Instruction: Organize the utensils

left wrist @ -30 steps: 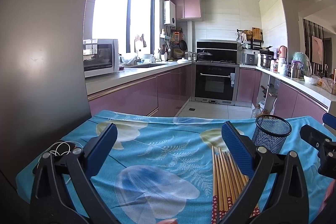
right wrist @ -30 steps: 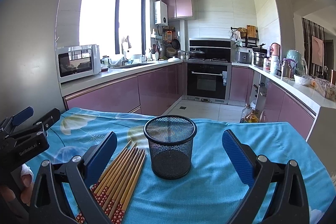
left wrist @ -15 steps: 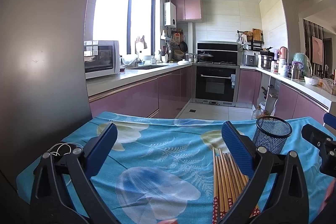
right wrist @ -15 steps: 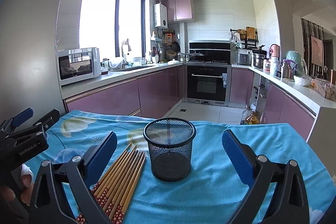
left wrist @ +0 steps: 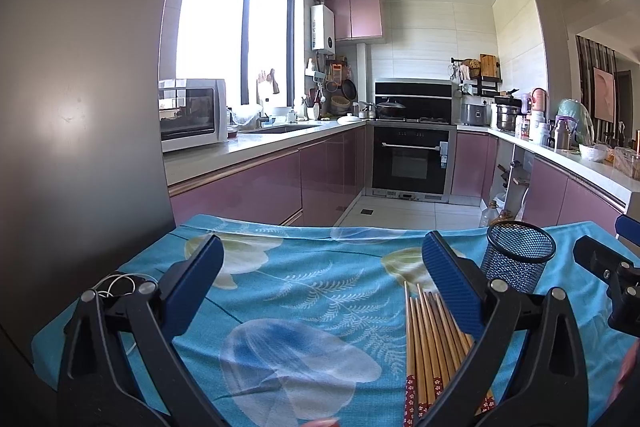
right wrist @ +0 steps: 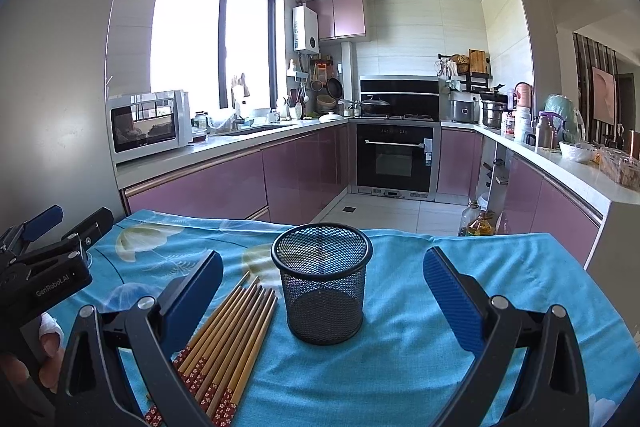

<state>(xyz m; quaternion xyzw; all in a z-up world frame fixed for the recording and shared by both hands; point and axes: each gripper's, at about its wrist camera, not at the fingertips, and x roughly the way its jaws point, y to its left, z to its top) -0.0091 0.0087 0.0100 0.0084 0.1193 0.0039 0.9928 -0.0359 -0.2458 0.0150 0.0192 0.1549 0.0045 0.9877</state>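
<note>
The black wire-mesh holder [right wrist: 323, 294] stands upright on the bench [right wrist: 400, 379], which is draped in a blue flower-print cloth, and the bundle of wooden chopsticks [right wrist: 224, 343] with red patterned ends lies flat just beside the holder, on its window side, apart from it. The right hand-held gripper [right wrist: 320, 297] hangs released, jaws spread wide to either side of the holder and grasping nothing. The left hand-held gripper [left wrist: 320, 281], its body printed "GenRobot.AI", is likewise spread and empty on the far side of the chopsticks from the holder.
</note>
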